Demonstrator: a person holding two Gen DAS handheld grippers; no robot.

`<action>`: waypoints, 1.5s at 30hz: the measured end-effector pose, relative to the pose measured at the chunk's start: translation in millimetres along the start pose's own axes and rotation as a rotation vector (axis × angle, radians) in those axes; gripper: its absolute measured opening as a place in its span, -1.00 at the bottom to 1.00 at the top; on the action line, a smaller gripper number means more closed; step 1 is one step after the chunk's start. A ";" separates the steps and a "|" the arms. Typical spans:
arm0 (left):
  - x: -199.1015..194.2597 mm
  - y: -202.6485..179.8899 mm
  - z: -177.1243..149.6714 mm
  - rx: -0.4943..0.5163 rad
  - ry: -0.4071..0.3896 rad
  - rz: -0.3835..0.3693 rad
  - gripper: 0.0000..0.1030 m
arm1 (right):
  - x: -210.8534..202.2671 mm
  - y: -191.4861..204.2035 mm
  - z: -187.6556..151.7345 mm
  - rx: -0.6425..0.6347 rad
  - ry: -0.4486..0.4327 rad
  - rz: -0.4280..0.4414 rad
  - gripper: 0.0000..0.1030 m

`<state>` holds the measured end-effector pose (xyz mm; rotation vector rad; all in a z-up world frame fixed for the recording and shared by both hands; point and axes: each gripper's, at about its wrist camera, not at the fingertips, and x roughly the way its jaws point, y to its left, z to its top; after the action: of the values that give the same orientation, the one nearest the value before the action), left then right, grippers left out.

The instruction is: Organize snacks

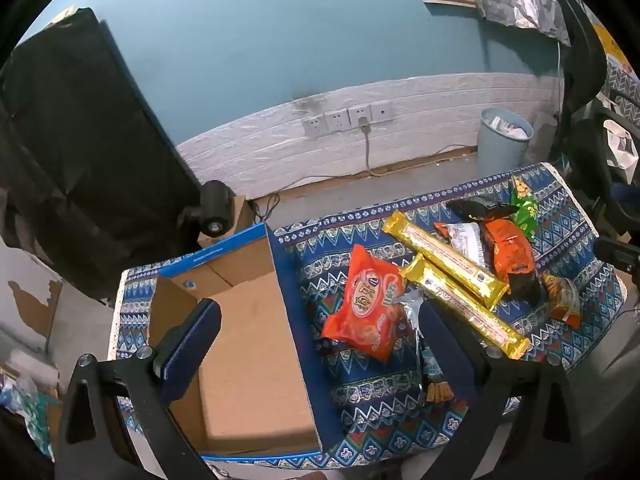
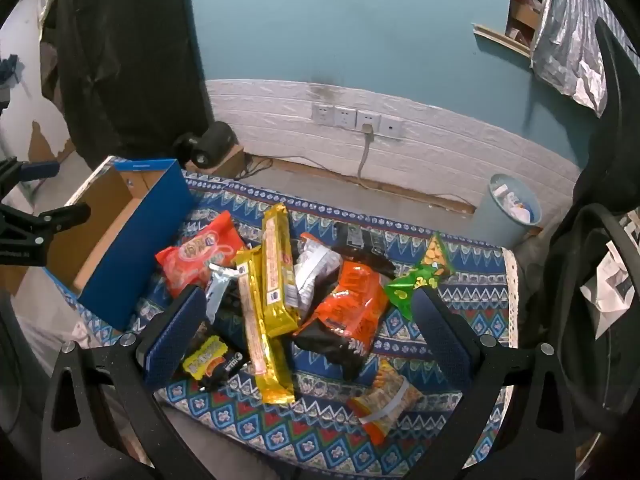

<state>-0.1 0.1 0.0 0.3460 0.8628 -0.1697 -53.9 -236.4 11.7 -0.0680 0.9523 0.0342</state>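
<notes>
A pile of snacks lies on the patterned cloth [image 2: 472,304]: a red-orange packet [image 1: 366,304] [image 2: 200,254], two long gold bars [image 1: 444,258] [image 2: 276,264], an orange-and-black bag [image 2: 352,308] [image 1: 510,258], a green packet [image 2: 420,276] and a small yellow packet [image 2: 208,358]. An open cardboard box [image 1: 248,344] [image 2: 132,240] with blue sides stands left of them, with nothing in it. My left gripper [image 1: 316,320] hangs open over the box's right wall, holding nothing. My right gripper [image 2: 308,312] is open above the pile, gripping nothing.
A pale blue waste bin [image 2: 512,216] stands on the floor by the wall with sockets [image 2: 356,118]. A black lamp-like object [image 2: 208,146] sits behind the box. A dark chair [image 2: 608,240] is at the right. The cloth's front edge [image 2: 224,428] is close.
</notes>
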 end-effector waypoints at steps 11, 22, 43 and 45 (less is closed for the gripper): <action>3.4 -6.1 -1.6 0.010 0.021 -0.008 0.94 | -0.7 1.7 -0.8 -0.009 0.004 0.003 0.95; 7.0 -1.8 -1.7 0.007 0.027 -0.019 0.94 | -0.8 3.5 -2.0 -0.012 0.010 -0.002 0.95; 6.7 -8.3 -4.0 0.020 0.034 -0.017 0.94 | -0.8 2.8 -2.6 -0.018 0.018 -0.006 0.95; 7.0 -7.5 -4.1 0.017 0.036 -0.018 0.94 | -0.8 2.9 -2.8 -0.018 0.018 -0.007 0.95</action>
<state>-0.6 -5.5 -9.6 0.3584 0.9006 -0.1880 -56.8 -233.7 10.6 -0.0881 0.9702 0.0357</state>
